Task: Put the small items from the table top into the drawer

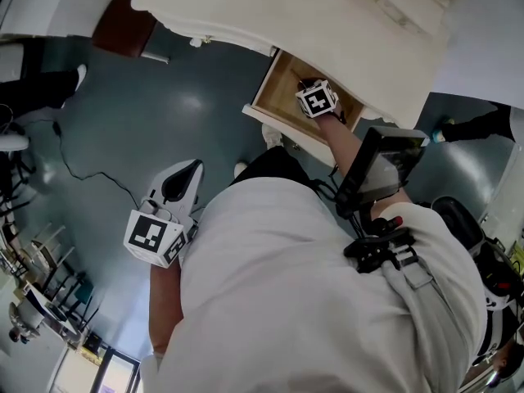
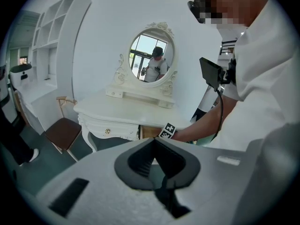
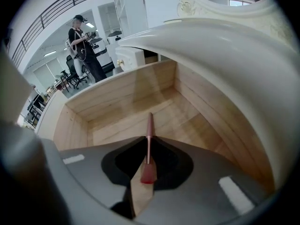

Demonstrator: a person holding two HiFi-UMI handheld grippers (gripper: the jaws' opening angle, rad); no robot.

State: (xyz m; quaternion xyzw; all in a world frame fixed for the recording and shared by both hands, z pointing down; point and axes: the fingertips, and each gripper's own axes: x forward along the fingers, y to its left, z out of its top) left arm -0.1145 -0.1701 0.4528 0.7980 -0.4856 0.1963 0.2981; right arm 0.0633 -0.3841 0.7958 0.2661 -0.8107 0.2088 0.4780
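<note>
My right gripper is inside the open wooden drawer of the white dressing table. It is shut on a slender pink stick, which has a wider red end and points forward above the bare drawer floor. In the head view its marker cube sits over the drawer. My left gripper hangs low at my left side, away from the table; its jaws are shut with nothing between them. No small items show on the table top.
An oval mirror stands at the back of the table. A brown-seated chair is left of it. A cable lies on the grey floor. A person stands far off in the room.
</note>
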